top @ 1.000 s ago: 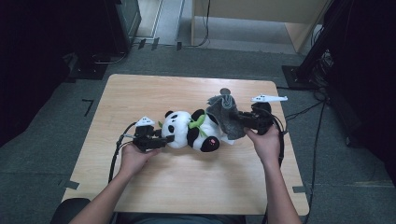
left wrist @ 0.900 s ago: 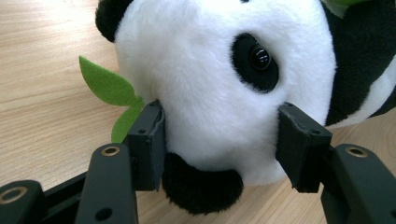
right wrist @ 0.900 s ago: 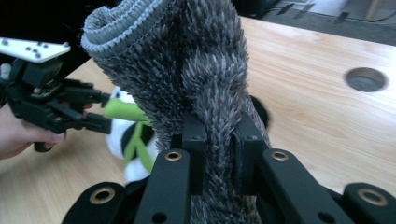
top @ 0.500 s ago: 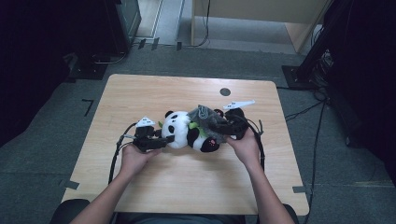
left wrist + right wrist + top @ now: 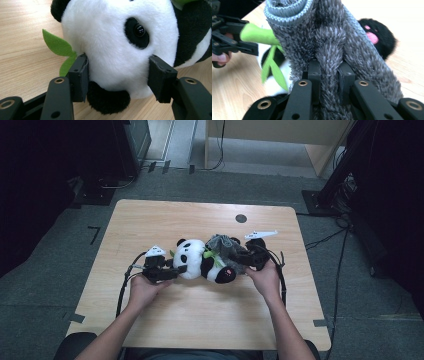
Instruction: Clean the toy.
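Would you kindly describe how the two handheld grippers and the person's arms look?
Both the left gripper and the right gripper are black, with square-padded jaws on arms with brass-ringed holes. Each carries a pale three-cornered plate on top and trails a black cable. The person's forearms are bare, no sleeves in view.

Left gripper clamped on a plush panda's head

The left gripper (image 5: 117,77) pinches the toy panda (image 5: 117,42) at its white head, pads pressing both cheeks; a green felt leaf (image 5: 58,47) sticks out at nine o'clock over the wooden desk (image 5: 22,37).
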The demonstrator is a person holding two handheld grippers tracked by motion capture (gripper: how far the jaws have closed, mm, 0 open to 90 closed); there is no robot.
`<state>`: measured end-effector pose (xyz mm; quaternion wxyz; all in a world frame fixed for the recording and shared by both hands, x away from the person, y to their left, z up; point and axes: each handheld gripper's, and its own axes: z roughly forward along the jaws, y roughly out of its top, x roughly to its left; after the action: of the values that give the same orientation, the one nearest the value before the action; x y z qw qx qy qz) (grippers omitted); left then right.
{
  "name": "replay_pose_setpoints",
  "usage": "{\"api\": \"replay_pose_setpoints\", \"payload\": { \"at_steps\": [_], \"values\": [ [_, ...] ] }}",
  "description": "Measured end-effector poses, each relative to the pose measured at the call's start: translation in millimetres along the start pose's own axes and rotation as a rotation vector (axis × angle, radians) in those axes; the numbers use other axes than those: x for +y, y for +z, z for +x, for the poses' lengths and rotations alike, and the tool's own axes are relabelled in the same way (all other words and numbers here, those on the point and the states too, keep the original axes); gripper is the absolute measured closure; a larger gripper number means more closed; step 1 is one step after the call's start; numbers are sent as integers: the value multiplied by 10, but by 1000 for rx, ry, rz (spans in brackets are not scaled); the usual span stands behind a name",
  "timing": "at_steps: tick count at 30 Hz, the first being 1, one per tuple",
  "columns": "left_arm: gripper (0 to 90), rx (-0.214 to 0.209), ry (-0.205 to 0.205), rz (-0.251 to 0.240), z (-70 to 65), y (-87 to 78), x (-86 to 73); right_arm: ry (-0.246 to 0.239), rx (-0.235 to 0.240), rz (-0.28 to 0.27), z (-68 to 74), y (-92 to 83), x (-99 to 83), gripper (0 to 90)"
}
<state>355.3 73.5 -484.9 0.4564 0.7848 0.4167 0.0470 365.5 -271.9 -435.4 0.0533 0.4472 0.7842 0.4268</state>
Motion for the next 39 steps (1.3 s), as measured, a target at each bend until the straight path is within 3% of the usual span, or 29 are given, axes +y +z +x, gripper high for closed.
{"api": "replay_pose_setpoints", "payload": {
  "at_steps": [5,10,18,21,25,28,32,34,39],
  "values": [
    [414,-4,-6,-1,6,2,8,27,-14,4,-81,-15,-66,774],
    [414,-7,-9,2,10,3,19,87,30,-12,-171,-14,-126,777],
    [414,-24,-34,6,43,10,55,110,-14,11,-282,-2,-214,783],
    [414,-26,-37,8,48,12,65,139,-4,11,-328,22,-246,785],
    [415,-21,-41,7,42,13,71,142,-14,33,-418,68,-279,791],
    [415,-22,-46,5,44,14,72,176,11,30,-493,97,-309,792],
    [415,-23,-46,7,45,9,75,150,-53,75,-534,144,-330,793],
    [414,-24,-45,7,47,8,73,165,-65,84,-561,136,-324,793],
    [412,-23,-42,6,51,8,66,166,-107,74,-579,-17,-303,793]
  ]
}}
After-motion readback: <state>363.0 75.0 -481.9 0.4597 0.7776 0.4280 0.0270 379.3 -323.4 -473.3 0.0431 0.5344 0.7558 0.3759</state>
